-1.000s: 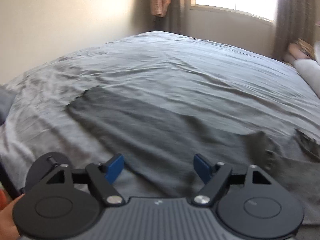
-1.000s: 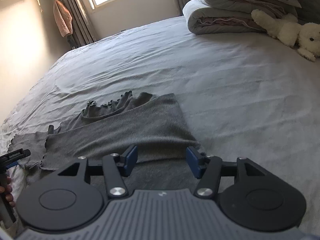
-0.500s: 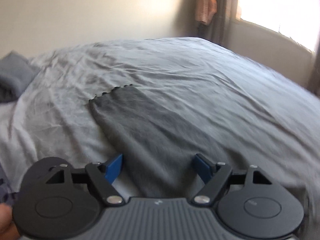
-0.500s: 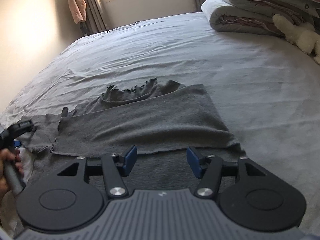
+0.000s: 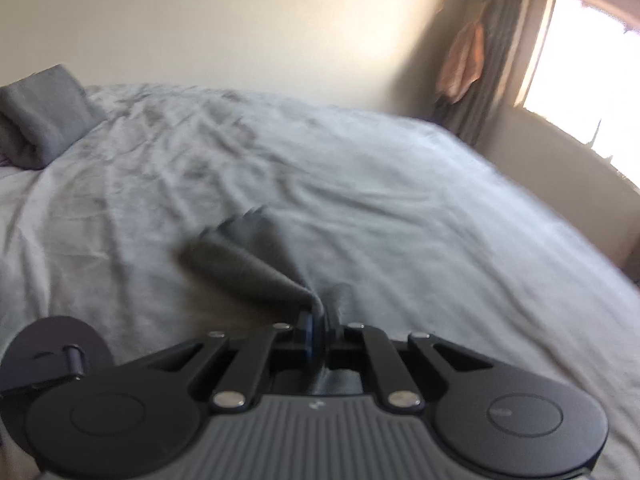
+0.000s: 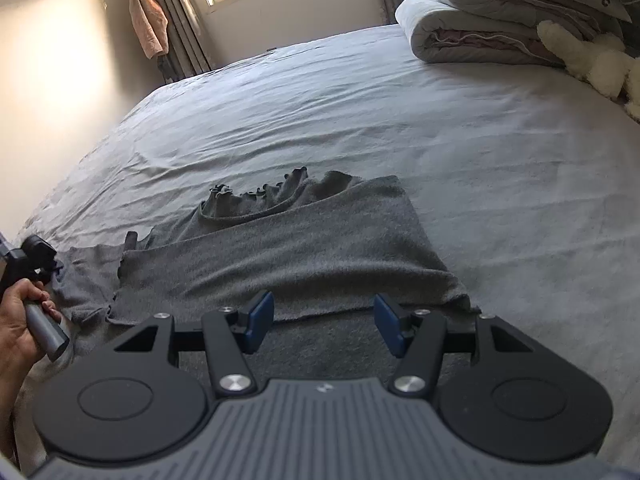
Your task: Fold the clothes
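While the grey garment (image 6: 280,256) lies half-folded on the bed (image 6: 500,168), its sleeve now bunches up instead of lying flat as before: the left gripper (image 5: 316,328) has just been closing and its fingers clamp that sleeve. The right gripper (image 6: 324,322) hovers over the hem, fingers apart. No writing is legible; the left view is blurred.
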Action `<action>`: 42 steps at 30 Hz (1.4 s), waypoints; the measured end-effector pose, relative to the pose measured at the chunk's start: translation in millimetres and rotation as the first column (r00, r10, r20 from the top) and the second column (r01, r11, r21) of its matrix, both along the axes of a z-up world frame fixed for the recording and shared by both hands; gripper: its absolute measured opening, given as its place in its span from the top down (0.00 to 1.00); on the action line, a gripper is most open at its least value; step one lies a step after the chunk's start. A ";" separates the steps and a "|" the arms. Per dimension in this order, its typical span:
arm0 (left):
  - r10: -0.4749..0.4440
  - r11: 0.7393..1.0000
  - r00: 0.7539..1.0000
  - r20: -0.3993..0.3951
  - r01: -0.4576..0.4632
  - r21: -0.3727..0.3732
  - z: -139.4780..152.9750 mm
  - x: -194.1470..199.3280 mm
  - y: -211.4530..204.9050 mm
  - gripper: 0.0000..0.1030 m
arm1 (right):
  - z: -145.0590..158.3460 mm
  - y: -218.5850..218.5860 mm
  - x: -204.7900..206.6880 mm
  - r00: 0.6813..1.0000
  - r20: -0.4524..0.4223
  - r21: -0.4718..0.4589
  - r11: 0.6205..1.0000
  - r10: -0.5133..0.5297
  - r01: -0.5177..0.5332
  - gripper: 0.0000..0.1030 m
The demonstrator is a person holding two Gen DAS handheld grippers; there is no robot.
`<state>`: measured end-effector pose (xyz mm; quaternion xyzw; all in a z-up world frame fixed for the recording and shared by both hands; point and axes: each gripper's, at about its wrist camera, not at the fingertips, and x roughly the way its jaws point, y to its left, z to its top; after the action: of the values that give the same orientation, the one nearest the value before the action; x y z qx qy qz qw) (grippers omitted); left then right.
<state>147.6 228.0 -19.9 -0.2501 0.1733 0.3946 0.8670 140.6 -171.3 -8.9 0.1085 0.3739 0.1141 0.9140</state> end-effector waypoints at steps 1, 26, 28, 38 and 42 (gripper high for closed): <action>-0.022 1.000 1.000 0.021 0.022 0.009 6.2 -1.2 -6.2 0.95 | 0.3 -1.3 0.4 1.000 -0.002 0.008 1.000 -0.004 0.004 0.42; -0.816 0.567 0.568 -0.106 0.823 0.040 -5.9 -30.2 -229.7 0.94 | 15.2 -19.7 -9.4 0.999 0.016 0.064 0.997 -0.032 0.031 0.41; -0.825 0.558 0.555 -0.110 0.830 0.008 -21.2 -32.3 -227.3 0.93 | 14.4 -19.7 -9.7 1.000 0.013 0.058 0.998 -0.026 0.025 0.41; -0.871 0.492 0.492 -0.018 0.871 0.001 14.6 -70.7 -199.3 0.34 | 12.4 -7.3 -5.8 1.000 0.019 0.097 0.995 0.009 -0.011 0.41; -0.830 0.556 0.554 -0.059 0.831 -0.023 19.8 -73.1 -171.1 0.26 | 10.8 14.0 -7.1 0.997 0.054 0.086 0.994 0.058 -0.063 0.41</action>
<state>74.6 57.0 -0.1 -0.1234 0.2965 -0.0520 0.9456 133.5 -157.3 1.9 0.1342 0.3478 0.1610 0.9138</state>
